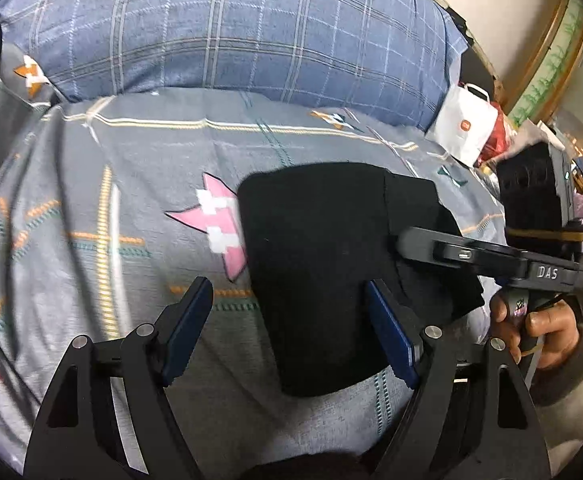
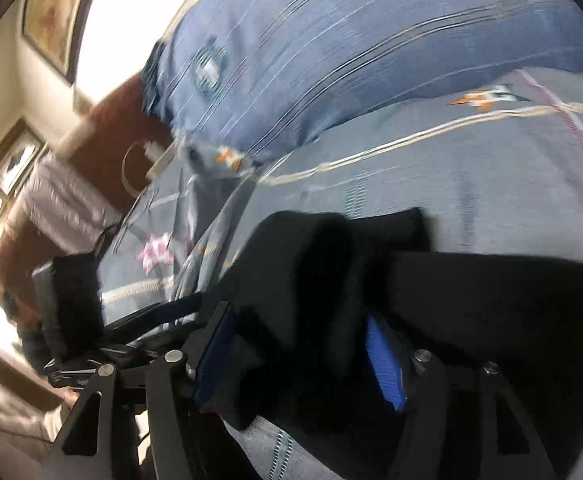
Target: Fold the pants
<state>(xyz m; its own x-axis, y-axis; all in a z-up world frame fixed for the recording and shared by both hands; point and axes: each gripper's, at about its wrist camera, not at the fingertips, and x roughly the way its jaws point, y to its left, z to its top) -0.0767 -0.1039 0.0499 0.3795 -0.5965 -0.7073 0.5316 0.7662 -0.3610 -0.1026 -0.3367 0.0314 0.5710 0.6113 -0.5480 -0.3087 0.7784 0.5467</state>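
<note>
Grey patterned cotton bedsheet (image 1: 139, 160) covers the bed, w/ a blue plaid quilt (image 1: 251, 28) bunched at the far side. Black soft-knit pants (image 1: 323, 264) lie near the mid of the sheet, already folded to a compact block. Left gripper (image 1: 289, 332) hangs above their near edge, jaws wide apart, holding nothing. Right gripper (image 2: 299, 360) is spread too, w/ black cloth lying between its fingers, not pinched. Pants look light, limp, non-slippery; prob best taken at a doubled edge or corner so the layers lift together.
</note>
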